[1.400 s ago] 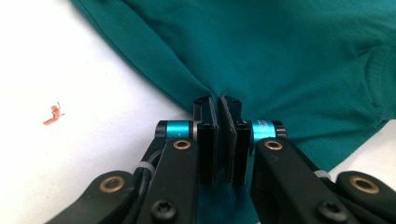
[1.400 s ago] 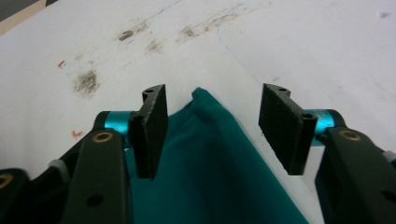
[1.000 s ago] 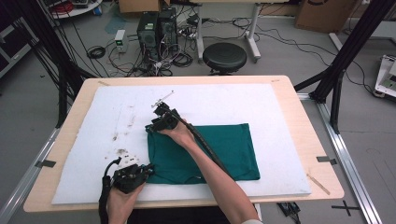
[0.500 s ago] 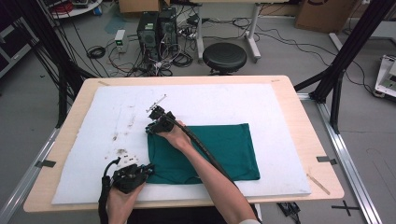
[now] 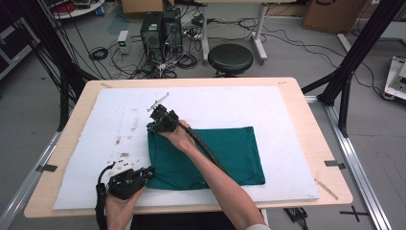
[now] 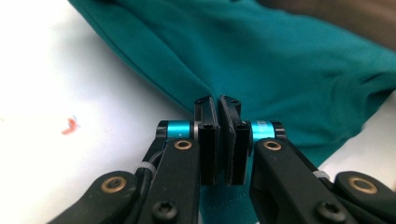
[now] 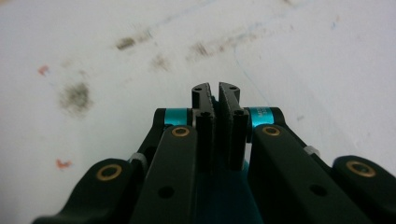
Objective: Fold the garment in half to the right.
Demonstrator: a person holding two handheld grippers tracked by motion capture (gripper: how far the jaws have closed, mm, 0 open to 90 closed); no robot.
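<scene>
A dark green cloth [image 5: 225, 153] lies folded flat on the white mat [image 5: 268, 105]. My left gripper [image 5: 152, 171] sits at the cloth's near left corner, and in the left gripper view its jaws [image 6: 217, 100] are shut with a fold of the green cloth [image 6: 280, 60] pinched between them. My right gripper [image 5: 152, 126] is at the cloth's far left corner, with the arm lying across the cloth. Its jaws have just been closing. In the right gripper view they [image 7: 215, 88] stand shut, with green cloth [image 7: 219, 196] showing between and below them.
The mat covers a wooden table [image 5: 321, 143]. Dark smudges [image 5: 125, 155] mark the mat to the left of the cloth. Beyond the far edge stand a black stool [image 5: 230, 58] and computer cases [image 5: 160, 28] among floor cables. Black frame posts [image 5: 354, 57] rise at the right.
The right gripper has shifted slightly left at the cloth's far left corner. The left gripper has stayed where it was.
</scene>
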